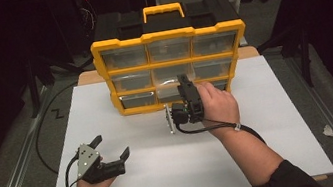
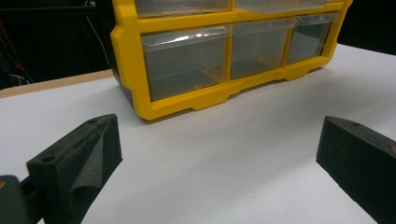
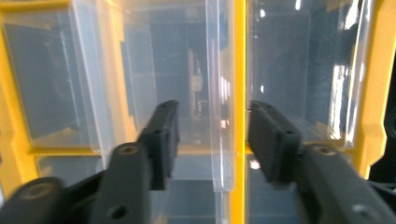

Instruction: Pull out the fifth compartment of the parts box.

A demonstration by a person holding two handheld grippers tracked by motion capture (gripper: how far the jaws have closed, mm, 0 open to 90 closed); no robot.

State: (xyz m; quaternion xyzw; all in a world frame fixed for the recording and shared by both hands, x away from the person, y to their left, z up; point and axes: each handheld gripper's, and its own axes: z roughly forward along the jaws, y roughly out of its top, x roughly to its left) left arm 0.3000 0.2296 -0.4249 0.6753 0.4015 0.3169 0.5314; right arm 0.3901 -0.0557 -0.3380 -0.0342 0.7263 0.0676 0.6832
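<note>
At about seven o'clock on the white table the left gripper rested low, its fingers spread wide and holding nothing; in the left gripper view they framed bare table, with the yellow organizer standing well ahead toward twelve o'clock.

Moving right, the right gripper was up against the front of that cabinet, turned on its side. In the right gripper view its fingers stood apart on either side of the front lip of a clear drawer in the middle column, low in the cabinet, close to it but not yet pressed on it as far as I could see. That drawer seemed to sit slightly out from its slot.

To my eye the job was at its start: the reach was made, while the pinch and the pull were still to come. I could read no brand, label or writing anywhere on the organizer.
</note>
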